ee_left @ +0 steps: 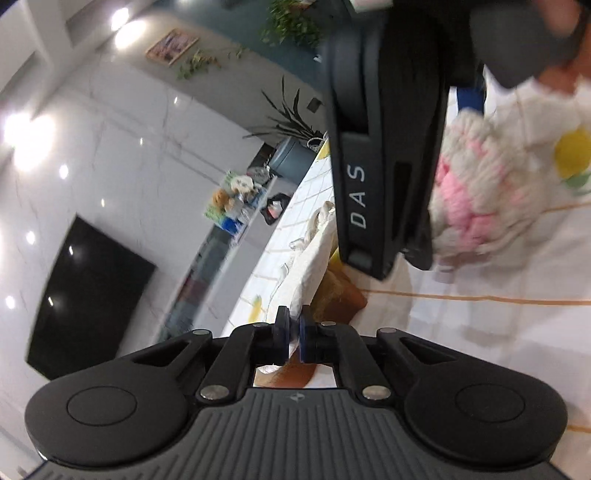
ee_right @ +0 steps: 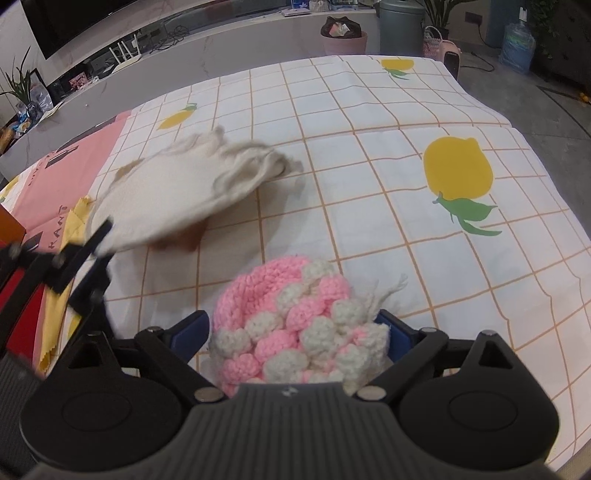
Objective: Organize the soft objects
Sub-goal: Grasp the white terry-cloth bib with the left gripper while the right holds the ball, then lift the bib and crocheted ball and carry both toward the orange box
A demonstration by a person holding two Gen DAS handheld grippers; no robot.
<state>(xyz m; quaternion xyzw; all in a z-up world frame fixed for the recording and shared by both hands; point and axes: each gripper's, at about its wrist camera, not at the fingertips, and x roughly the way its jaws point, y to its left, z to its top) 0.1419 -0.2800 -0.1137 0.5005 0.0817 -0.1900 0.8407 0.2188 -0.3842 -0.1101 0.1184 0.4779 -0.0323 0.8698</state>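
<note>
My left gripper (ee_left: 291, 334) is shut on the edge of a cream cloth (ee_left: 314, 254). In the right wrist view its blurred fingers (ee_right: 98, 240) hold that cream cloth (ee_right: 173, 192) up off the sheet, and something brown (ee_right: 184, 240) shows beneath it. A pink and white knitted hat (ee_right: 295, 325) lies on the checked lemon-print sheet (ee_right: 424, 266), between the wide jaws of my right gripper (ee_right: 295, 334). The blue pads stand at its two sides without squeezing it. In the left wrist view the right gripper's black body (ee_left: 369, 147) fills the top, with the knitted hat (ee_left: 476, 184) beside it.
A pink printed cloth (ee_right: 55, 166) and a yellow cloth (ee_right: 74, 221) lie at the sheet's left side, with a red-orange item (ee_right: 14, 288) at the frame edge. The sheet ends at the right and far sides. A pink bin (ee_right: 343, 40) and a grey bin (ee_right: 400, 26) stand beyond.
</note>
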